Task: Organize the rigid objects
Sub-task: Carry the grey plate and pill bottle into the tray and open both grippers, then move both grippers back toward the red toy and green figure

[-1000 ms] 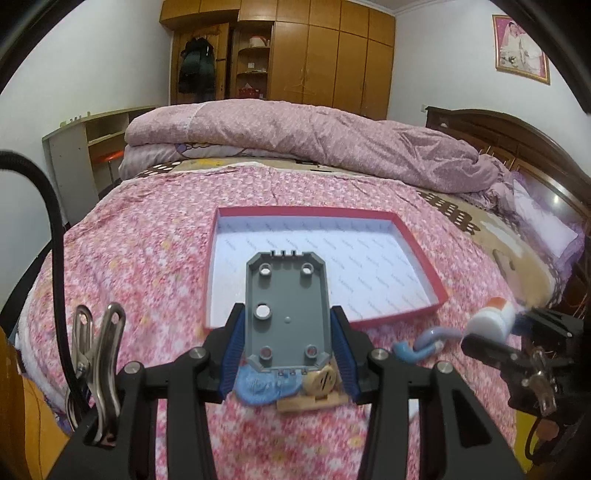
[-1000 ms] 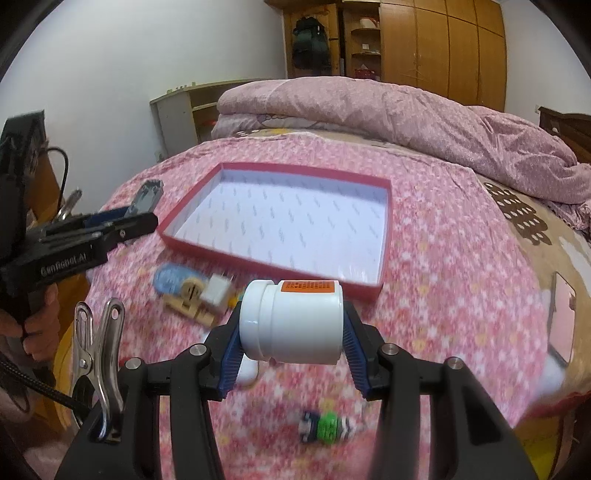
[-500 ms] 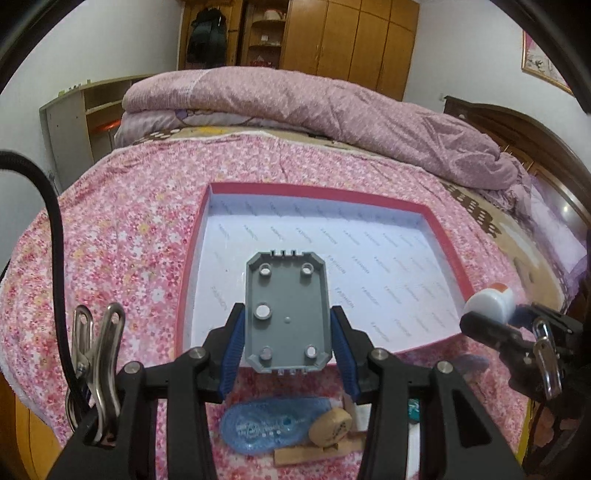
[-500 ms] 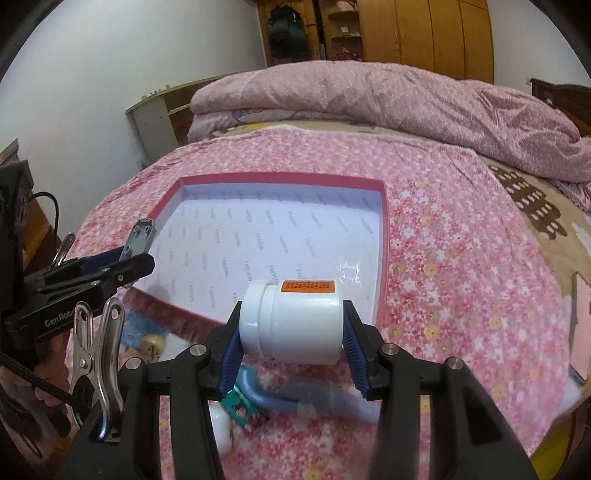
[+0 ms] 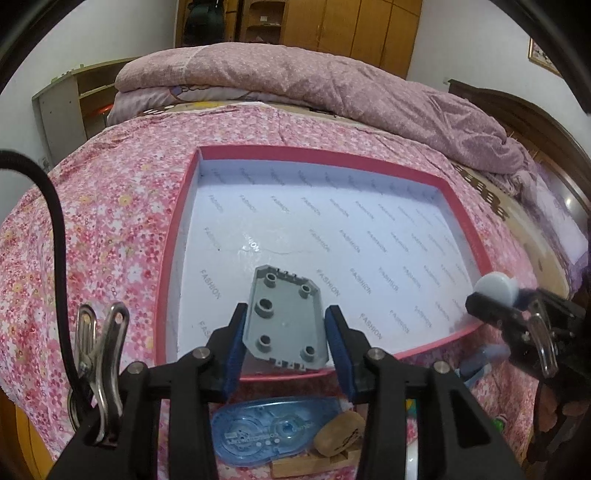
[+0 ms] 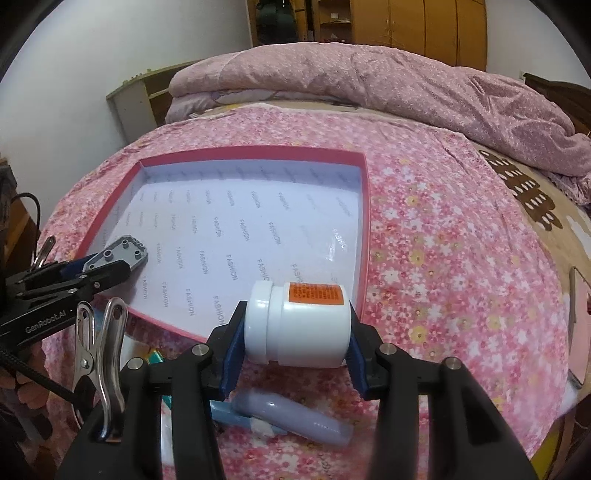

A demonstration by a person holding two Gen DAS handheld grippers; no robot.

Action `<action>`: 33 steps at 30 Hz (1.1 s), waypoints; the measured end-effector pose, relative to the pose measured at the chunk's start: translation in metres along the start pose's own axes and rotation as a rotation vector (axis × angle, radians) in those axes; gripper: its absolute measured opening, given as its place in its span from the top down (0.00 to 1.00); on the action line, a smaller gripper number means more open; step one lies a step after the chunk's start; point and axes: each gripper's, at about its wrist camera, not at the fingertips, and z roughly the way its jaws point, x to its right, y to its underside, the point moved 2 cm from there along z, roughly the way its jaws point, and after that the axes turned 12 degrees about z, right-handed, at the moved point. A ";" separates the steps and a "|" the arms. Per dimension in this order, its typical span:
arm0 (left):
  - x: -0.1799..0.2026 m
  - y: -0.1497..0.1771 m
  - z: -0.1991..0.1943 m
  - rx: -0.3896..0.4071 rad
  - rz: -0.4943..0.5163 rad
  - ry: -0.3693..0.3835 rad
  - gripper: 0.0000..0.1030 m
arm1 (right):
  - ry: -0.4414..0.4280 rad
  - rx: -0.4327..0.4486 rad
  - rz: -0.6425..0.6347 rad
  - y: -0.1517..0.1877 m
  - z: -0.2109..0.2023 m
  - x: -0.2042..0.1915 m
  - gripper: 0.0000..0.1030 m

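while angled down over the tray point(image 5: 373, 160), left gripper point(image 5: 286, 341) closes on the plate point(image 5: 282, 319) — right gripper point(image 6: 295, 334) clamps the jar point(image 6: 299, 325).

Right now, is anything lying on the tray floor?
No. The tray floor is bare; the grey plate and white jar are both clamped in grippers above it.

This is a bedroom in a home. A wide bed point(image 5: 122, 206) fills most of both views, covered with a pink flowered sheet, and a pink quilt point(image 5: 332, 92) lies folded in a long heap across its far end. A dark carved wooden headboard point(image 5: 517, 118) runs along the bed's right side. Tall wooden wardrobes point(image 6: 424, 29) line the back wall, a low open shelf point(image 5: 66, 96) stands at the left, and a framed picture point(image 5: 545, 59) hangs on the white wall.
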 end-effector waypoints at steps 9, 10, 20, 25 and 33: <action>0.012 0.000 0.000 -0.009 0.061 -0.054 0.46 | -0.006 0.007 0.009 0.000 -0.001 0.001 0.54; 0.012 0.000 -0.002 -0.006 0.059 -0.049 0.46 | -0.011 0.009 0.014 0.000 -0.002 0.001 0.54; 0.005 0.002 -0.033 0.037 0.025 -0.041 0.39 | -0.023 0.105 -0.041 0.003 -0.036 -0.015 0.44; 0.005 0.017 -0.053 0.046 0.019 -0.027 0.39 | -0.038 0.106 -0.065 0.019 -0.053 -0.021 0.44; 0.002 0.044 -0.078 0.044 0.002 -0.030 0.38 | -0.043 0.092 -0.075 0.055 -0.073 -0.021 0.44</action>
